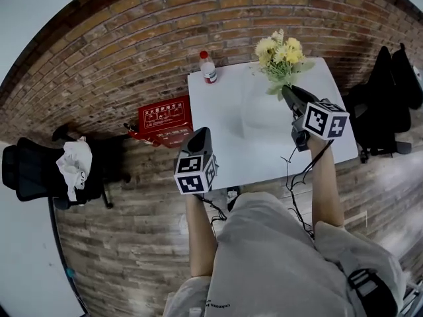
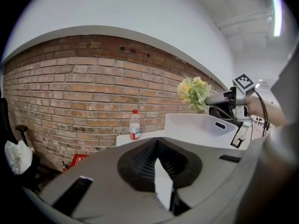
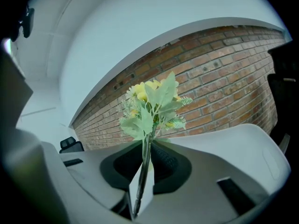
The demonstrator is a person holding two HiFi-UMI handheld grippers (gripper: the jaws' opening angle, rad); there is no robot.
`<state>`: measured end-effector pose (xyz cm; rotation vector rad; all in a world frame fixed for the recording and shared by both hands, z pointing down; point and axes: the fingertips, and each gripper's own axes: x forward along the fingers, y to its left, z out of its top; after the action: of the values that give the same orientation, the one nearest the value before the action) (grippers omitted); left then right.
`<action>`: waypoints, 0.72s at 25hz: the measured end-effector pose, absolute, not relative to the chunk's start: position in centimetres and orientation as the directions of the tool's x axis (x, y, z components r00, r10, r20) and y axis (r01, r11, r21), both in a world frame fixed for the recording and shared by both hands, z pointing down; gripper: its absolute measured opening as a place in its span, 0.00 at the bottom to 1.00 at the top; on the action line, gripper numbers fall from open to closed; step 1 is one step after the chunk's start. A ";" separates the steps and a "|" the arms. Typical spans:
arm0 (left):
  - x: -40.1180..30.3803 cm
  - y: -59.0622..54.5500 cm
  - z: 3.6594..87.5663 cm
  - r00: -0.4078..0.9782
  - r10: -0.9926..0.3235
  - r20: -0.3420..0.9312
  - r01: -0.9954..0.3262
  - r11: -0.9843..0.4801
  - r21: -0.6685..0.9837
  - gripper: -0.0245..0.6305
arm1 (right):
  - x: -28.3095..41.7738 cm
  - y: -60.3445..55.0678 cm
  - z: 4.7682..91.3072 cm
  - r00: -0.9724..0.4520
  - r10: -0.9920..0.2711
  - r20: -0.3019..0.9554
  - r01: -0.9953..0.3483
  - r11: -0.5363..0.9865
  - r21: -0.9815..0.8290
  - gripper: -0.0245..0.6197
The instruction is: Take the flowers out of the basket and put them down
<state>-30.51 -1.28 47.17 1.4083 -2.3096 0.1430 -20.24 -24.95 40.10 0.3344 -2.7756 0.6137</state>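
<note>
Right tongs (image 3: 149,143) pinch the stems of the flowers (image 3: 152,104). The bunch is lifted clear of the white basket (image 2: 198,125), above its far rim, over the far right of the tabletop (image 1: 221,107). The stems run along the tongs' own line, with the heads out ahead toward the brick wall. The right forearm is stretched forward and the tongs are tipped a little below level.

Left tongs (image 2: 157,146) are pressed together with nothing between them, held low at the near edge and well apart from the bunch.

Set-down likely calls for bare tabletop beside the basket; the right hand alone does it.
</note>
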 end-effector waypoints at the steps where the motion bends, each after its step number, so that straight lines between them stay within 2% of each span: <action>1: -31.0 -0.9 47.4 -0.387 -0.819 0.423 -0.870 0.476 0.126 0.07 | -20.3 -24.8 40.1 -0.934 -0.176 0.312 -0.293 0.875 -0.384 0.15; 7: -32.7 0.1 47.8 -0.343 -0.823 0.452 -0.894 0.433 0.111 0.07 | -19.9 -23.9 40.9 -0.911 -0.258 0.321 -0.380 0.829 -0.410 0.15; 18: -34.8 1.4 49.8 -0.299 -0.833 0.466 -0.907 0.400 0.131 0.07 | -20.3 -21.4 41.7 -0.897 -0.301 0.325 -0.421 0.805 -0.417 0.15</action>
<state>-34.78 1.38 49.85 1.4859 -2.1984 0.2153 -20.34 -21.38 41.67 0.5594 -2.7497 0.7190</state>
